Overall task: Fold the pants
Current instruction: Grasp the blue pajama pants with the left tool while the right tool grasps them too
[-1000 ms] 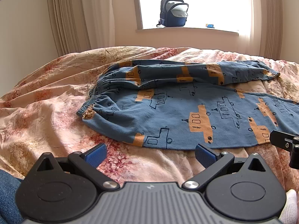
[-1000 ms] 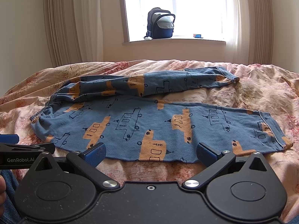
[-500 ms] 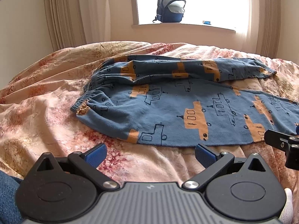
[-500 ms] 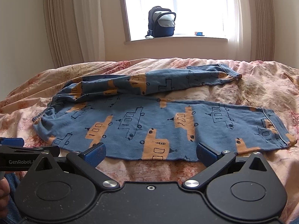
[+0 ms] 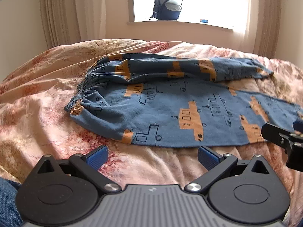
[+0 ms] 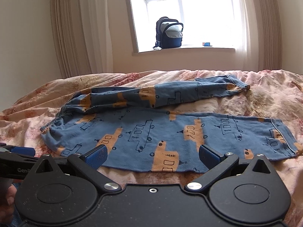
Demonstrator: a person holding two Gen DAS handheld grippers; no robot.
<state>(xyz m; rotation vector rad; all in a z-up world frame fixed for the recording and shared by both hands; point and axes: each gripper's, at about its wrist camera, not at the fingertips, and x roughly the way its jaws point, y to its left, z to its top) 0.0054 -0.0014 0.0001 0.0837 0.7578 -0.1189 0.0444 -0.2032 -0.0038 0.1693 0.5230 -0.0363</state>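
Pants: your blue pants (image 5: 170,111) with the orange boat print are spread out on the bed (image 5: 37,98), waistband (image 5: 81,94) to your left, legs running off to the right. The near leg lies pretty flat; the far leg (image 6: 170,94) is bunched and rumpled, and a strip of bedspread shows between the two legs toward the cuffs.

Left gripper: your left gripper (image 5: 151,156) sits just in front of the near edge of the pants, over bare bedspread. Jaws spread wide, nothing between them, not touching the fabric as far as I can see.

Right gripper: your right gripper (image 6: 153,154) is also spread wide with nothing in it. From its own view the blue fingertips (image 6: 96,155) overlap the near hem of the front leg, but can't tell if they actually touch the cloth.

Both together: side by side, close to each other, left one nearer the waistband end.

Background: backpack (image 6: 169,33) on the windowsill (image 6: 183,50), curtains (image 6: 75,28) either side.
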